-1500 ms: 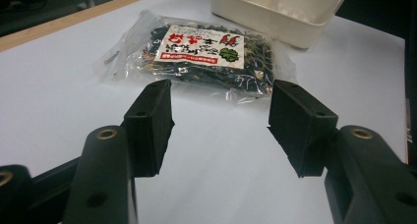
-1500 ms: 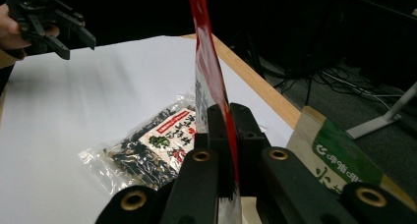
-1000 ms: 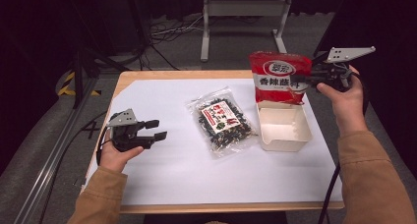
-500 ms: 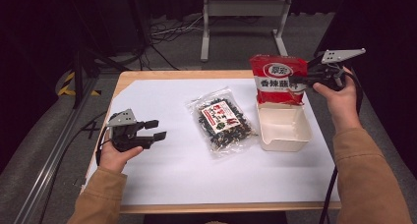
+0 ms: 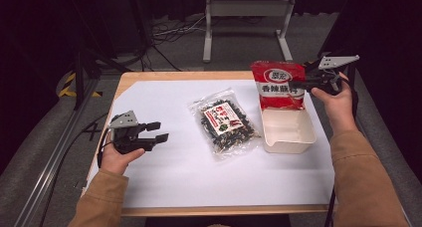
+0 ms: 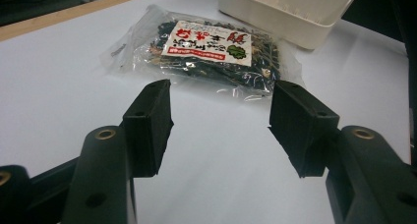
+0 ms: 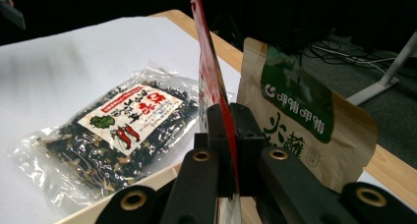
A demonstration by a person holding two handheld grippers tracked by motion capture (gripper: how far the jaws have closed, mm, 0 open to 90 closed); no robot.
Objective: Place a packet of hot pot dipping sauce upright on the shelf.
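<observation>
High view shows the right gripper (image 5: 298, 83) clamped on the red snack bag (image 5: 278, 85), upright over the white box's (image 5: 288, 137) far end, calling for lowering it in, while the left gripper (image 5: 158, 131) idles well apart, jaws spread and empty.

The snack bag (image 5: 279, 85) is bright red, with a white oval badge near its top, black characters across a pale band and a white strip along its lower edge. The clear packet (image 5: 224, 121) shows a dark, almost black filling flecked with lighter bits, and its label is white with red characters, red chillies and a small green leaf shape. The box (image 5: 288, 131) is plain cream white. Behind the red bag, in the right gripper view, a pouch (image 7: 300, 121) is kraft brown with a dark green patch bearing white characters. The table (image 5: 149, 76) has a light wood edge under a plain white sheet (image 5: 164, 102). Both grippers' jaws are matt black, and both sleeves (image 5: 363, 177) are tan.
</observation>
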